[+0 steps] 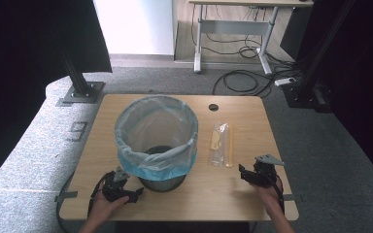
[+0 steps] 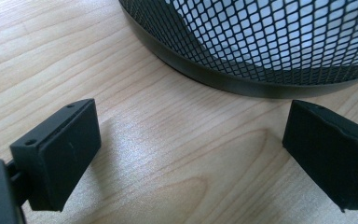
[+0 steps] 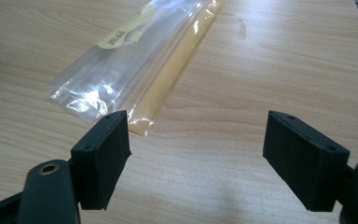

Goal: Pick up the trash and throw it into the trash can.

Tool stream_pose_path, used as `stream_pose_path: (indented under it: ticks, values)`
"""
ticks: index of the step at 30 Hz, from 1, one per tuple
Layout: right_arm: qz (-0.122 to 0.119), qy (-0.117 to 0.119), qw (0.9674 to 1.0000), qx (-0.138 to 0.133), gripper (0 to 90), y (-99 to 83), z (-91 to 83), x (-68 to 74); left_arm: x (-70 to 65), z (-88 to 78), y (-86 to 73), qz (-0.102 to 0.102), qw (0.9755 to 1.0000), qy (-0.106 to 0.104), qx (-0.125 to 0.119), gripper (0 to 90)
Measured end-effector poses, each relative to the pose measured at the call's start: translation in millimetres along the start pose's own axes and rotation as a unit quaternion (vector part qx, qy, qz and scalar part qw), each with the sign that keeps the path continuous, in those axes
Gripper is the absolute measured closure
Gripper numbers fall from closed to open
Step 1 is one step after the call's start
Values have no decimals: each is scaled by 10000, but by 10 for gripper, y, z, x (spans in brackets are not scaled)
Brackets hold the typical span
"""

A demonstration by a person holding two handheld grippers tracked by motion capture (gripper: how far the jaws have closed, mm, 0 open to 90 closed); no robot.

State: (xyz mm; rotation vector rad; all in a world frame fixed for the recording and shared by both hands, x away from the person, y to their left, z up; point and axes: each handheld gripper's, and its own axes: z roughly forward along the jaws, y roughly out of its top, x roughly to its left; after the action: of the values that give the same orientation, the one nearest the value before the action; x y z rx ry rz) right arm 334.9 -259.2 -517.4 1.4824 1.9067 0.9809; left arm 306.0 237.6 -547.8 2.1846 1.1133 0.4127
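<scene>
Now, bin (image 1: 156, 141) sitting mid-frame, bag-lined and ready for waste | packet (image 1: 221, 143) lying just right of it | left gripper (image 1: 135, 193) resting wide open, empty, facing the bin base | right gripper (image 1: 243, 173) gaping empty, likely lining up on the packet.

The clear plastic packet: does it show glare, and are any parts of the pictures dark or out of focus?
Right gripper view: white glare on the plastic packet. High view: both upper corners nearly black. Left gripper view: the mesh bin sharp, the jaws close up slightly soft.
</scene>
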Motion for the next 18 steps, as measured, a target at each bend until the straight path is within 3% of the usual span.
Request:
stream_pose_path:
  ticks: [18]
  values:
    - [-81, -33, 10000, -23, 230, 52, 188, 5, -12, 8, 7, 8, 10000, -12, -4, 40]
